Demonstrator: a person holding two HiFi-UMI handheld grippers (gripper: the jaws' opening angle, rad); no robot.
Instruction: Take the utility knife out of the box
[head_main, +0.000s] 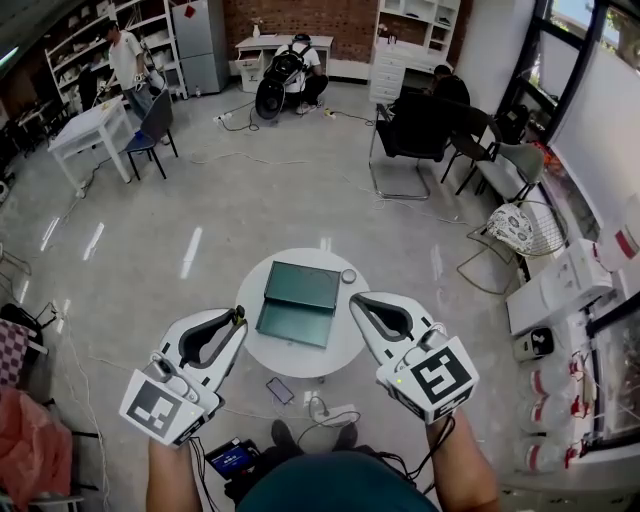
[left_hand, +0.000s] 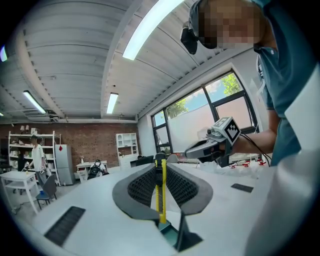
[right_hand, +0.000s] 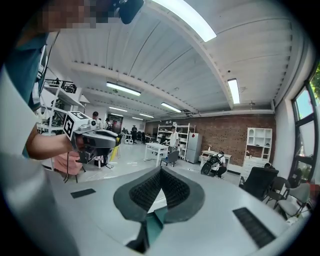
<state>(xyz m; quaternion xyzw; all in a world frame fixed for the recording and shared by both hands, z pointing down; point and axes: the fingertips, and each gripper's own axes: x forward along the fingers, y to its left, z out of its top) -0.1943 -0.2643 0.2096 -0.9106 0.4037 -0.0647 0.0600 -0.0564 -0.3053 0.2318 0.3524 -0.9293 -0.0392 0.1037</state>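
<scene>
In the left gripper view a yellow utility knife (left_hand: 160, 192) stands upright between the jaws of my left gripper (left_hand: 160, 161), which is shut on it. The head view shows that gripper (head_main: 240, 316) raised at the lower left, level with the near edge of the round white table (head_main: 345, 350). A dark green box (head_main: 298, 303) lies on that table. My right gripper (head_main: 355, 298) hangs at the lower right with its jaws together. The right gripper view shows its tips (right_hand: 160, 171) touching with nothing between them. It also shows the left gripper (right_hand: 95, 140) off to the left.
A small round object (head_main: 348, 276) sits on the table beside the box. On the floor near my feet lie a phone (head_main: 280, 390) and cables (head_main: 325, 410). Black chairs (head_main: 420, 130) stand beyond, white cabinets (head_main: 555, 290) at right, and people work at the far wall.
</scene>
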